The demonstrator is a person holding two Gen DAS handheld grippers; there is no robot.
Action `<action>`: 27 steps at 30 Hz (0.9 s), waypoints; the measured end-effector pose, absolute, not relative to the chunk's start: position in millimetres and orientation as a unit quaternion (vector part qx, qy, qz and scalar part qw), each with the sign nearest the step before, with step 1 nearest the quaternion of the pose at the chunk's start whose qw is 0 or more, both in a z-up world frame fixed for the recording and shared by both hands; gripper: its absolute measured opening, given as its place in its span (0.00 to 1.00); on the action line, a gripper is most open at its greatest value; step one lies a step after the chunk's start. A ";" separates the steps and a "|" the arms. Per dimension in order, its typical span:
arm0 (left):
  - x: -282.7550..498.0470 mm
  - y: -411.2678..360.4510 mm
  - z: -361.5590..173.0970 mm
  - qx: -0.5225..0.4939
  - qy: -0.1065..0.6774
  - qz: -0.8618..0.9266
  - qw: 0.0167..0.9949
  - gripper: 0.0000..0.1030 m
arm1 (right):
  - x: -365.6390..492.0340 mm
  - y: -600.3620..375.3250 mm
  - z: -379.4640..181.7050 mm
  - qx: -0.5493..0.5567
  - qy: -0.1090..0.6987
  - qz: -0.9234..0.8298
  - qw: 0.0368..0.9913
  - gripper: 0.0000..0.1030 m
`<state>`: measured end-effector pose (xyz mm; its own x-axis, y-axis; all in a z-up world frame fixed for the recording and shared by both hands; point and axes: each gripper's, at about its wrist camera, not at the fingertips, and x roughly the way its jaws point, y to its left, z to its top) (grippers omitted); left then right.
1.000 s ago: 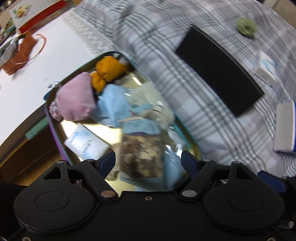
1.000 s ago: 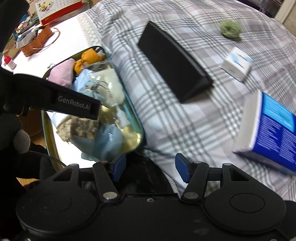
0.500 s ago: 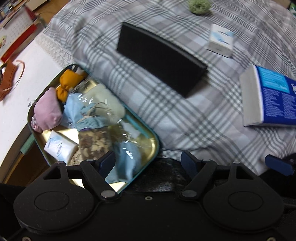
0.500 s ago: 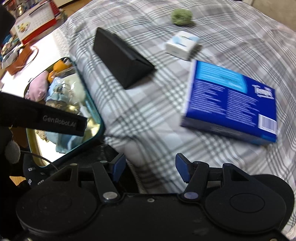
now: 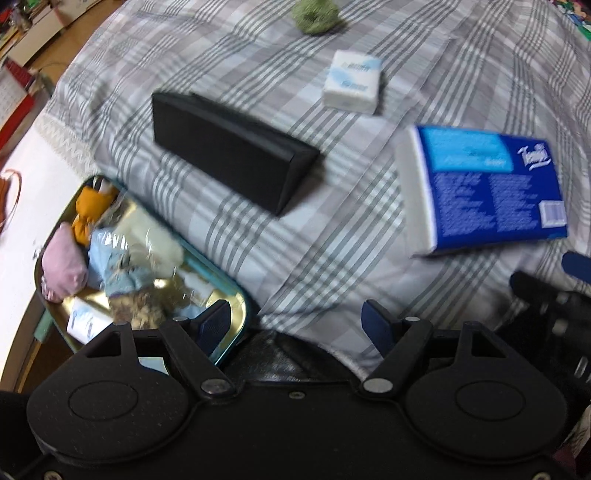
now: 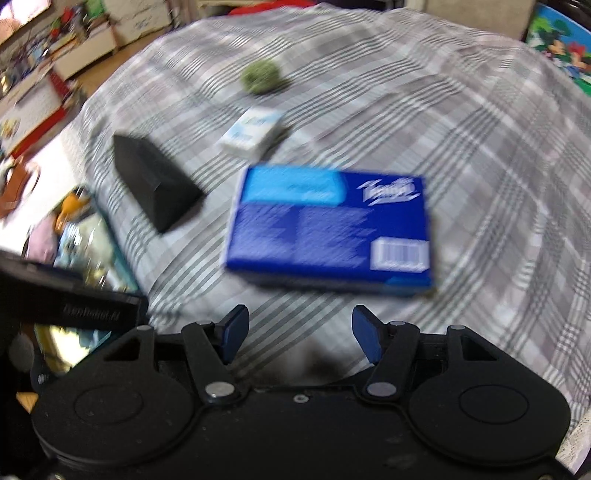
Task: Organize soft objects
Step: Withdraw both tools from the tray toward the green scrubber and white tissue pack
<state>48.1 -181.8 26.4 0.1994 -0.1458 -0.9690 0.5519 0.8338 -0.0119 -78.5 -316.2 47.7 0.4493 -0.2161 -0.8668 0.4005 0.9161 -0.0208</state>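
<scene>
A teal-rimmed tin tray [image 5: 242,314] at the left holds soft pouches: a pink one [image 5: 62,264], an orange one [image 5: 90,195], a pale blue one [image 5: 114,258] and a small white pack [image 5: 85,323]. On the plaid bedspread lie a blue tissue pack [image 5: 491,192], a small white tissue pack [image 5: 352,81] and a green fuzzy ball [image 5: 314,14]. My left gripper [image 5: 295,325] is open and empty over the bed's near edge. My right gripper [image 6: 299,332] is open and empty, just short of the blue tissue pack [image 6: 328,229].
A black wedge-shaped case [image 5: 229,151] lies between the tray and the tissue packs. A white tabletop [image 5: 22,206] with an orange strap is at the far left. The right wrist view is blurred and shows shelves and clutter [image 6: 55,55] beyond the bed.
Both grippers have swung right, away from the tray and over the bed. The blue tissue pack now sits in front of the right gripper. Both stay open and empty.
</scene>
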 end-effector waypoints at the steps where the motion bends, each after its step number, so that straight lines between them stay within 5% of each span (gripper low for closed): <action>1: 49.7 -186.3 30.3 0.172 0.585 -0.234 0.757 0.71 | -78.2 -324.8 51.7 0.099 0.484 -0.193 0.848 0.60; 5: 62.1 -201.5 47.3 0.168 0.566 -0.244 0.769 0.71 | -71.6 -357.7 63.9 0.124 0.449 -0.229 0.855 0.64; 10: 89.3 -216.9 62.9 0.164 0.539 -0.240 0.791 0.71 | -53.1 -383.9 71.9 0.154 0.402 -0.258 0.865 0.83; 27: 178.3 -221.7 45.6 0.138 0.545 -0.179 0.808 0.72 | 54.0 -383.4 37.5 0.121 0.447 -0.234 0.855 0.86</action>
